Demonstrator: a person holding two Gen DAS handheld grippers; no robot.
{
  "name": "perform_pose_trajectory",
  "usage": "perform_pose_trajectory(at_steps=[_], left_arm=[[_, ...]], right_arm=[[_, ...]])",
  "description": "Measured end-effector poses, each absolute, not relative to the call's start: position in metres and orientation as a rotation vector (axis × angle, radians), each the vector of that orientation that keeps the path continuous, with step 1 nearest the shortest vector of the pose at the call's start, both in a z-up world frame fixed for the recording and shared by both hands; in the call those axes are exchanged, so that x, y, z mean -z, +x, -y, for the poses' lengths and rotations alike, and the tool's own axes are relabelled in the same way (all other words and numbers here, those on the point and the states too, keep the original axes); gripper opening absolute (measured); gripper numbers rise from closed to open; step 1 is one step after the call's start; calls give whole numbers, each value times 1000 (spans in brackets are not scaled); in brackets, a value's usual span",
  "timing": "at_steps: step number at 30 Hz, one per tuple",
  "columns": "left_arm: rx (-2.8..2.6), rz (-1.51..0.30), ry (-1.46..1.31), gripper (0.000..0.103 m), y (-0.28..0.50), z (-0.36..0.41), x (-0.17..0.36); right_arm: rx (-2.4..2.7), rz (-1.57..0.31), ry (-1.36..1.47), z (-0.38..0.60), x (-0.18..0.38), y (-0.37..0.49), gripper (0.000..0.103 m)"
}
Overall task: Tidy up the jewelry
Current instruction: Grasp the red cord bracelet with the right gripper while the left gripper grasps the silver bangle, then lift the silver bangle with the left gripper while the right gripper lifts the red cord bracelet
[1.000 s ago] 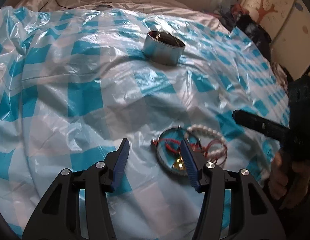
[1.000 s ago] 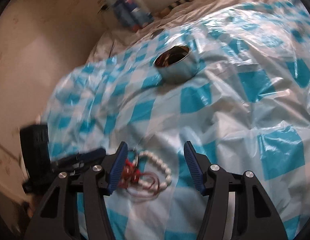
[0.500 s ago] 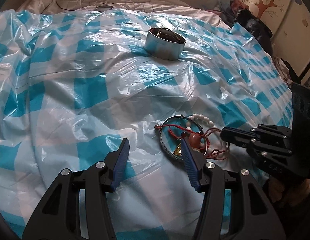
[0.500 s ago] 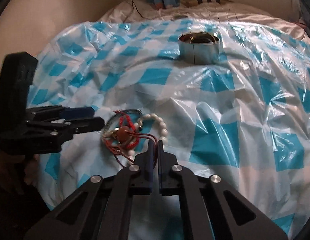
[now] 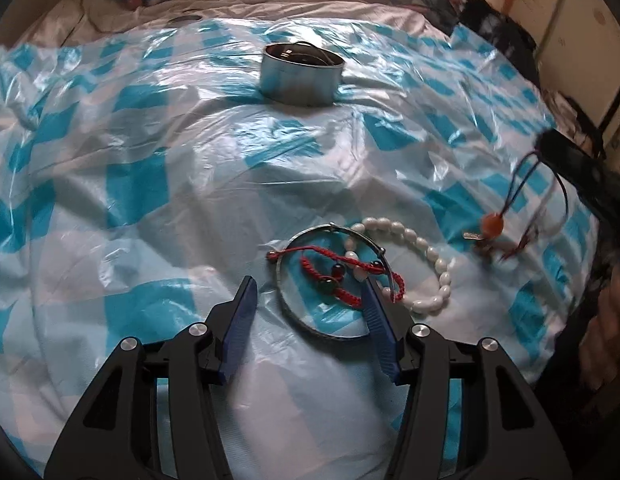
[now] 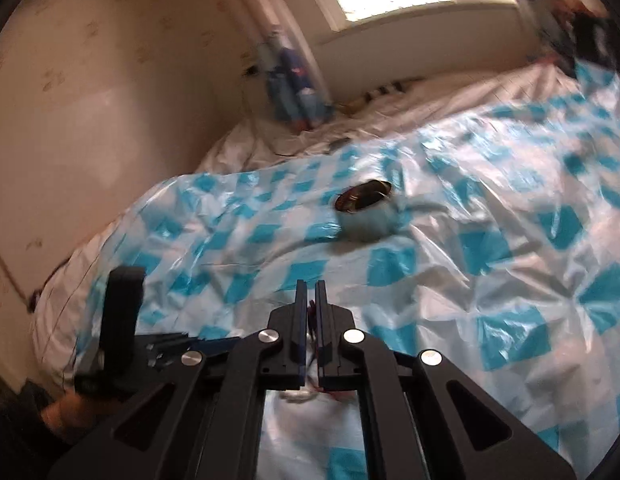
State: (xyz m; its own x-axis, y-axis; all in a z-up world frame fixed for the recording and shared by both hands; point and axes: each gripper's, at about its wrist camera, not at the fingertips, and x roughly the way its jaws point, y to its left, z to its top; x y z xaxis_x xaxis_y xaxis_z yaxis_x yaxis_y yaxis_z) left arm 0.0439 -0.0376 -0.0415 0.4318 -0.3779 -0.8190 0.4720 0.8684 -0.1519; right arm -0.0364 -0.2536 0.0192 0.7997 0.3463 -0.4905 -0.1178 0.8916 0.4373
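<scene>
Between your right gripper's (image 6: 308,300) clenched jaws hangs a cord pendant (image 5: 494,227), lifted off the bed sheet (image 5: 149,184) and blurred. Your left gripper (image 5: 307,312) holds nothing, jaws wide apart, its right finger (image 5: 380,328) over a metal bangle (image 5: 287,304). Red cords (image 5: 342,270) and a pearl bracelet (image 5: 434,258) lie tangled there. Well beyond stands the tin (image 5: 302,68), with open sheet between.

Motion blur smears the dangling cord necklace (image 5: 494,227); the tin's (image 6: 366,212) contents are unreadable.
</scene>
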Motion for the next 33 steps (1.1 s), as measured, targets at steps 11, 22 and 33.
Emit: perform_pose_trajectory(at_steps=[11,22,33], left_arm=[[591,-1014,-32,4,47,17,29],[599,-957,-337,4,63,-37,13],[522,-971,-363,4,72,-46,20]], right_arm=[[-239,-604,426,260,-14,-32,4],[-358,-520,588,273,-18,-34,4],[-239,-711,487,258,7,-14,50]])
